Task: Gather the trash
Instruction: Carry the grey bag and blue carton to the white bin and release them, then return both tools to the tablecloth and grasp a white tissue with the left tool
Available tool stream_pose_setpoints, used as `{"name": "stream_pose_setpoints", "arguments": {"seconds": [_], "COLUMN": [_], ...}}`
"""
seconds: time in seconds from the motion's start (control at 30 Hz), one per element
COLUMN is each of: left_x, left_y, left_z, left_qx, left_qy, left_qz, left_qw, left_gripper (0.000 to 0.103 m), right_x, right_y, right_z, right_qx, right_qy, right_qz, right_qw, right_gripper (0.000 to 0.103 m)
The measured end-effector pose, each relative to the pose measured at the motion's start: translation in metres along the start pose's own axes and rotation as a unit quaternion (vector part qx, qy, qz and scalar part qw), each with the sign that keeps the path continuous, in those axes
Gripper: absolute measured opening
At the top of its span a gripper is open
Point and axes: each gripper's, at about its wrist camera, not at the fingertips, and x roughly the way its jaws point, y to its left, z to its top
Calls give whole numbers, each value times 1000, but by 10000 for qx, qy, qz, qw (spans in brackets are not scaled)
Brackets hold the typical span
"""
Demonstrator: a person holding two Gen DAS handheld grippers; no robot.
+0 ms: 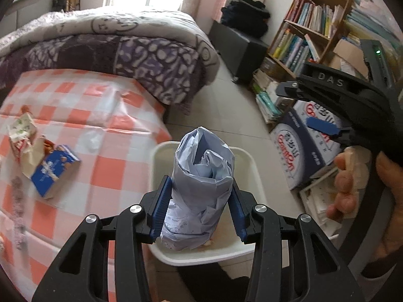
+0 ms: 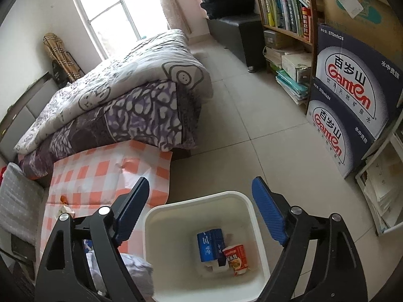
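Note:
My left gripper (image 1: 199, 206) is shut on a crumpled ball of pale blue-white paper (image 1: 201, 176) and holds it over the white bin (image 1: 254, 166), which stands on the floor beside the checked table. My right gripper (image 2: 201, 209) is open and empty above the same bin (image 2: 156, 229). In the bin lie a blue carton (image 2: 209, 248) and a red snack packet (image 2: 236, 258). The paper ball and left gripper show at the lower left of the right wrist view (image 2: 136, 271). On the table lie a blue carton (image 1: 54, 170) and torn wrappers (image 1: 22, 136).
The orange-and-white checked tablecloth (image 1: 100, 115) covers the table next to a bed with a purple quilt (image 1: 126, 50). A bookshelf (image 2: 284, 12) and stacked Ganten water boxes (image 2: 352, 95) line the right side. The floor is tiled (image 2: 252, 125).

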Motion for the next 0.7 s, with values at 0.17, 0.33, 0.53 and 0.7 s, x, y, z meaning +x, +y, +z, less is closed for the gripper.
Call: {"name": "stream_pose_setpoints", "arguments": {"seconds": [0.17,0.33,0.53,0.7], "left_x": [5,1,-8,-18], "left_y": [-3,4,22,44], "left_z": [-1,0,-2,-8], "left_qx": [-147,-262,-335,-408], "left_qy": [113,67,-14,-96], "left_qz": [-392,-365,46,523], "left_qw": [9991,9990,9994,9978], "left_gripper": [60,65,66,68], "right_x": [0,2,6,10], "right_y": [0,4,24,47], "right_z": [-1,-1,-8,-17], "right_qx": [-16,-28,-275,-527], "right_qy": [-10,41,152,280], "right_qz": [-31,6,74,154], "right_qw": [10000,10000,9995,9981], "right_gripper": [84,85,89,92]}}
